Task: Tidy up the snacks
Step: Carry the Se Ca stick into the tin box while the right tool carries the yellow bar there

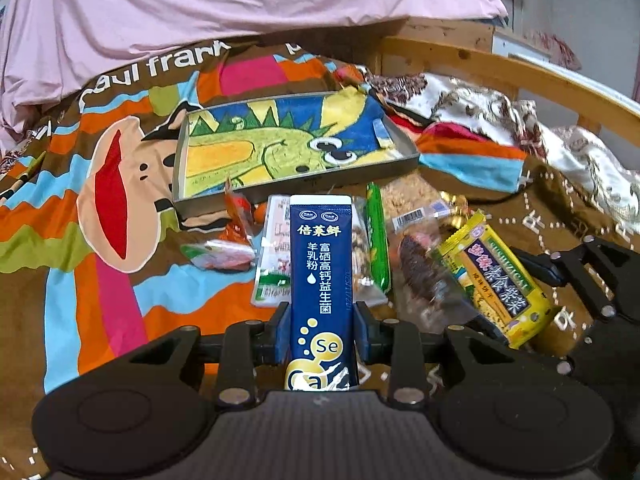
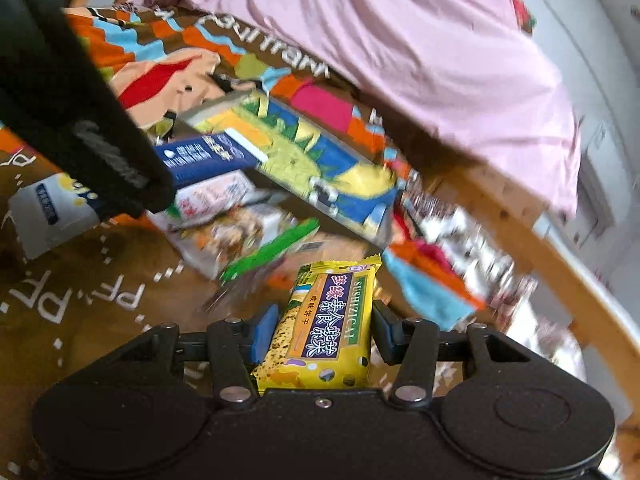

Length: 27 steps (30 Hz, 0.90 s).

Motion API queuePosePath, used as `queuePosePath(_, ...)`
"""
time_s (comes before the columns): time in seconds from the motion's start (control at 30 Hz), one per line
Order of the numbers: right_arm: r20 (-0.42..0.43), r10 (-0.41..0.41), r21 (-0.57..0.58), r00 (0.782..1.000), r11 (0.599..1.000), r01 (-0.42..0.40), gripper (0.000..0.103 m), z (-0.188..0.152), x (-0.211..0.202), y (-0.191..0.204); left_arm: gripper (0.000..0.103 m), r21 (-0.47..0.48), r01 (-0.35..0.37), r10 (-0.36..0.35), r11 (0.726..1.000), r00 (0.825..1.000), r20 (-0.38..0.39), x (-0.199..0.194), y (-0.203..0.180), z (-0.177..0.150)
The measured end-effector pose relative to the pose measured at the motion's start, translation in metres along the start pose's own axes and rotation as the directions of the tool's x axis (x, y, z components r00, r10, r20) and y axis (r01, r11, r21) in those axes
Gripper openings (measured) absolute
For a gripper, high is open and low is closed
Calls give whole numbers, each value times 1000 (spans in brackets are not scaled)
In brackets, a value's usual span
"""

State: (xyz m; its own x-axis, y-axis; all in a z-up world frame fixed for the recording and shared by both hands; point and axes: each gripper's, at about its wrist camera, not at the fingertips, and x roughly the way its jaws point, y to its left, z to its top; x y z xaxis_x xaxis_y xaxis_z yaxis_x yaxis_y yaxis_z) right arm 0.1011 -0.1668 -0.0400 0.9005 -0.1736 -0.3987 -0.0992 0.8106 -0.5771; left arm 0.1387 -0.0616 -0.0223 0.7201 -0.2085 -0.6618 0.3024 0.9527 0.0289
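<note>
My left gripper point(image 1: 322, 320) is shut on a tall dark blue milk powder sachet point(image 1: 320, 264), held upright above the bedspread. The same sachet point(image 2: 208, 156) shows at the left of the right wrist view. My right gripper point(image 2: 322, 330) is shut on a yellow biscuit packet point(image 2: 332, 320), and its blue pads point(image 2: 264, 332) press the packet's sides. In the left wrist view that packet point(image 1: 496, 280) hangs at the right. Beyond both lies a metal tray point(image 1: 280, 192) lined with a dinosaur towel. A green stick point(image 1: 378, 236), a white-green packet point(image 1: 272, 256) and a clear wrapper with a dark snack point(image 1: 416, 268) lie loose.
Small orange point(image 1: 236, 224) and red-green point(image 1: 220, 256) packets lie left of the pile. A white packet point(image 2: 52, 208) lies apart. A pink quilt point(image 1: 240, 0) is heaped behind the tray. The wooden bed rail point(image 1: 520, 72) runs along the right, with floral cloth point(image 1: 480, 108) bunched beside it.
</note>
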Motion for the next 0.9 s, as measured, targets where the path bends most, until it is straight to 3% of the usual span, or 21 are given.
queuePosePath(0.27,120,44,11,992,999,-45,52,23,21,-38,35,-49,6,-3,999,997,72,9,1,32)
queuePosePath(0.47,246,38,78,969,995,-58,52,47,71,-75,35,-97,8,5,995,991,132,35,5,68)
queuePosePath(0.57,305,21,170,952,983,-76,52,54,105,-92,35,-132,7,13,991,988,155,55,11,89)
queuePosePath(0.77,332,-14,260,943,963,-78,52,63,176,-108,35,-192,-9,45,981,982,182,106,28,135)
queuePosePath(0.9,297,18,324,955,939,-118,52,68,218,-116,35,-235,-11,54,972,983,176,147,39,161)
